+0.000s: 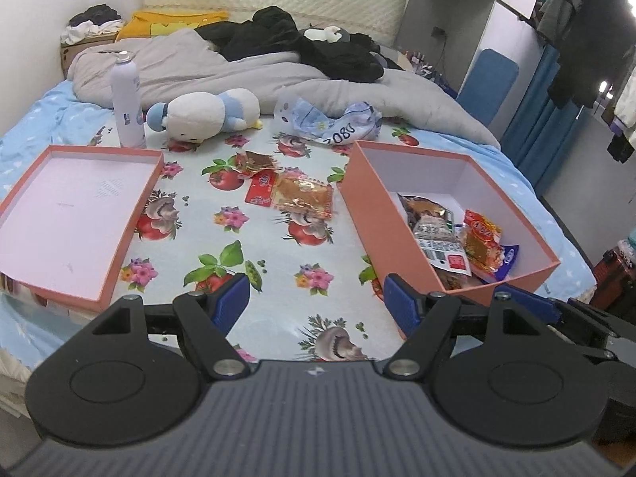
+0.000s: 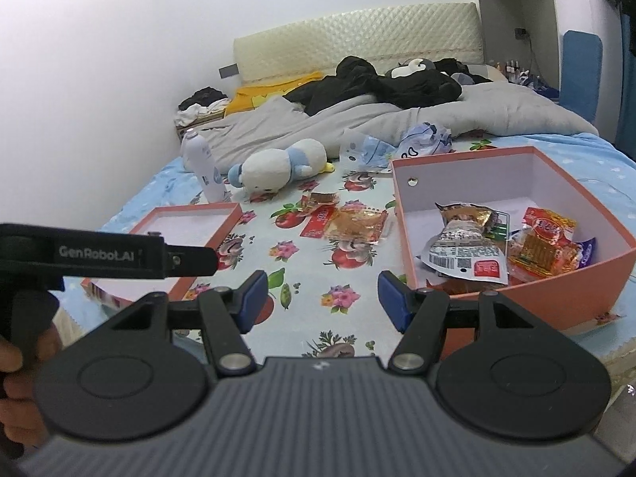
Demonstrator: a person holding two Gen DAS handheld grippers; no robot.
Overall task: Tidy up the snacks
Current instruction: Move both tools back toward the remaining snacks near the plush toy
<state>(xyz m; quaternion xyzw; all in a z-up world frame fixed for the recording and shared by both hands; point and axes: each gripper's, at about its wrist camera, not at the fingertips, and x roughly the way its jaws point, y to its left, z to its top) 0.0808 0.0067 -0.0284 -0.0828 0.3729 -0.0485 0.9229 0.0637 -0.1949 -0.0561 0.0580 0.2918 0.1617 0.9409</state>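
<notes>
An orange box (image 1: pixel 367 198) (image 2: pixel 405 234) on the right of the floral cloth holds several snack packets (image 1: pixel 457 238) (image 2: pixel 497 246). Its shallow lid (image 1: pixel 131 218) (image 2: pixel 222 218) lies on the left with nothing in it. Between them, farther back, lie loose snacks: an orange packet (image 1: pixel 304 196) (image 2: pixel 357 220), a red packet (image 1: pixel 260 190) (image 2: pixel 318 220) and a crumpled wrapper (image 1: pixel 256 161) (image 2: pixel 320 200). My left gripper (image 1: pixel 316 302) hovers open over the cloth's near part, nothing between its blue pads. My right gripper (image 2: pixel 320 298) is likewise open, beside the box's near corner.
A plush toy (image 1: pixel 206 115) (image 2: pixel 278 167), a white spray can (image 1: pixel 127 99) (image 2: pixel 204 167) and a crumpled plastic bag (image 1: pixel 330 121) (image 2: pixel 401 143) sit behind the snacks. Grey duvet and dark clothes fill the bed's far half. The left gripper's body (image 2: pixel 99 254) and a hand (image 2: pixel 16 393) show at left.
</notes>
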